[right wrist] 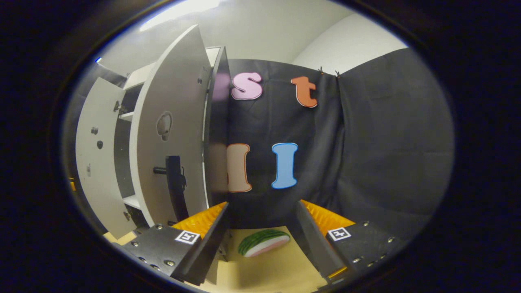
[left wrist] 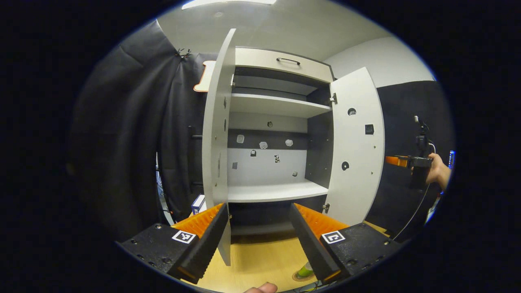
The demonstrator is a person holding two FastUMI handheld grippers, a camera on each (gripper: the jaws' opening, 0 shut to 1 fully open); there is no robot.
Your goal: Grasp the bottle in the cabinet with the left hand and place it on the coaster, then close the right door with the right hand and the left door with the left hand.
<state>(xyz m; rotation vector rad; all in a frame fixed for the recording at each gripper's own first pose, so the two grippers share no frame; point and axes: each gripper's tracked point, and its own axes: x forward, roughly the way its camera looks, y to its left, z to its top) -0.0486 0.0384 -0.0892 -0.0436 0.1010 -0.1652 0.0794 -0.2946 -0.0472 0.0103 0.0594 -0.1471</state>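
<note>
A: Bottle sits low on the desk, just a green sliver on its coaster beside the left gripper.
B: Cabinet shelves bare, both doors swung wide.
A: Left jaws spread apart, holding nothing.
B: Right gripper likewise gaping, empty, beside the right door, a watermelon slice between its fingers' line.

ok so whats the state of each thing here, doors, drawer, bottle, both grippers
white left cabinet door: open, swung out edge-on
white right cabinet door: open
top drawer with dark handle: closed
green bottle: out of the cabinet, standing on the round coaster on the wooden table
left gripper: open, holding nothing
right gripper: open, holding nothing
</note>
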